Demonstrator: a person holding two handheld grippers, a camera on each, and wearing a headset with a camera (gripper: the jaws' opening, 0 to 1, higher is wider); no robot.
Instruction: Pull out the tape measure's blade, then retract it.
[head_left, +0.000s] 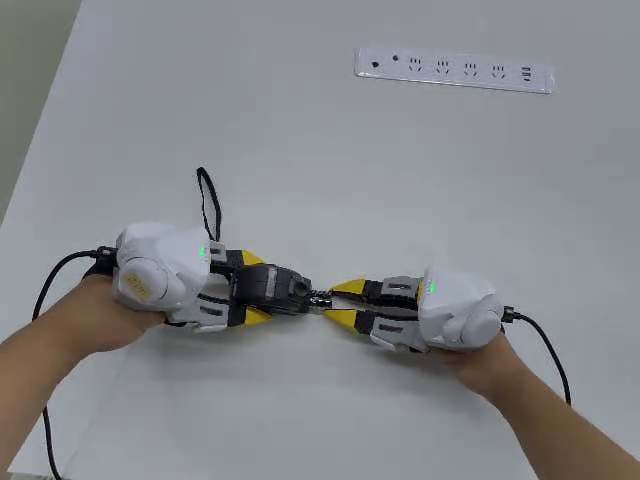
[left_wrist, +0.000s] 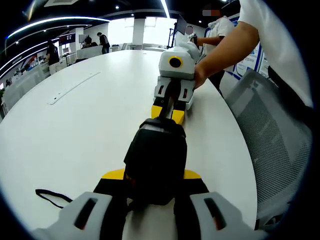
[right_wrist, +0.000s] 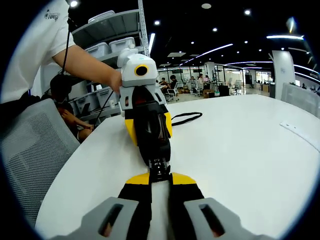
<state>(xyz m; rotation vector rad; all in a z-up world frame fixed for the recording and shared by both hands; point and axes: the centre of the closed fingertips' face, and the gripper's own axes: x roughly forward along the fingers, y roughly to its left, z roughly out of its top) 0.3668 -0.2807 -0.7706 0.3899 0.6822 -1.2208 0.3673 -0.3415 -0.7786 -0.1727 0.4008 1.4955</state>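
Here we see both grippers low over the white tabletop (head_left: 400, 170), meeting tip to tip in the near part of it, a little left of centre. The left gripper (head_left: 262, 290) is clamped around the black tape measure (head_left: 278, 287), its yellow-tipped jaws pressing on the two flanks of the case, which sits between them with its mouth turned to the right. The right gripper (head_left: 340, 303) comes in from the right with its jaws pressed together on the end of the blade (head_left: 320, 298). Only a very short stretch of blade shows between the case and those yellow tips, so the two grippers are nearly touching. In the right gripper view the metal end piece sits right between the jaw tips, with the case just beyond it. A left hand (head_left: 95, 312) wraps the white body of the left gripper, and a right hand (head_left: 482, 358) holds the other from below and behind. A black strap (head_left: 208, 200) lies looped on the tabletop just on the far side of the left gripper. A dark cable (head_left: 548, 350) trails off from the rear of the right gripper toward the near right. Far to the right, well apart from the work, a white power strip (head_left: 453, 70) lies flat.
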